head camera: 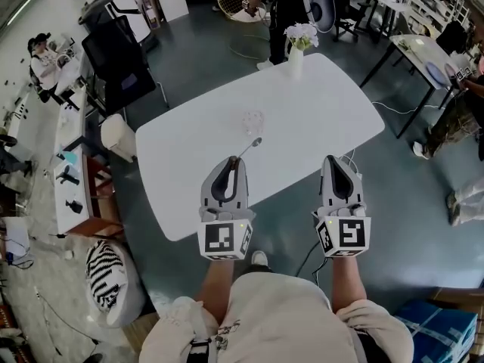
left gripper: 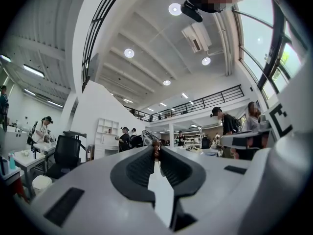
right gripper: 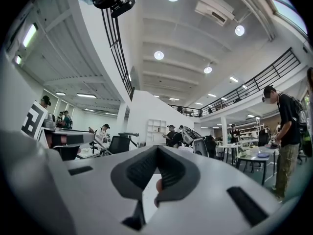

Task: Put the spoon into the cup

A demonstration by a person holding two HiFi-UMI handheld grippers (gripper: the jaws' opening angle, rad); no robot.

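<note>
Left gripper [head camera: 234, 160] is clamped on the thin metal spoon [head camera: 255, 142], whose bowl sits just below the clear glass cup [head camera: 253, 121] at mid-frame. Right gripper [head camera: 336, 159] has its jaws together and empty, over the lower edge of the white rounded table [head camera: 333, 104]. There's bare tabletop all around the cup.

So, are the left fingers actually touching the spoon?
Touching. The left gripper view shows its fingers pinching a thin handle at their tips; the head view shows the spoon sticking out from them.
</note>
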